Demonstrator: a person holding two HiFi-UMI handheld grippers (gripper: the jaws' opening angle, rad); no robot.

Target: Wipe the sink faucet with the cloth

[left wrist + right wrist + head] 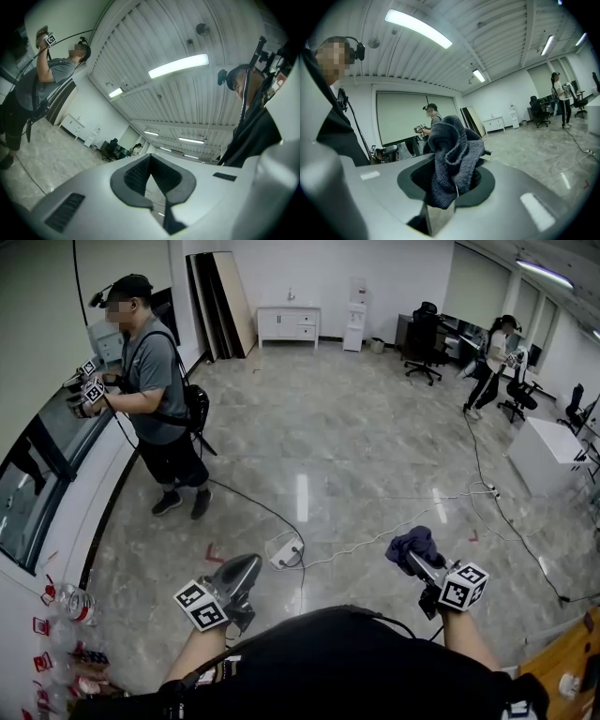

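Fingers: right gripper [419, 562] clamped on dark blue cloth [452, 154], lower right of head view | left gripper [150, 158] pinched together, empty | white power strip [286, 551] and cables [361, 547] on floor [356, 446] between | person [155, 381] with own grippers upper left

Bright, even light came from ceiling tube lights [178, 65]. Glare streaked the polished floor [302, 498]. Both gripper views showed fisheye bending, dark corners and a soft foreground.
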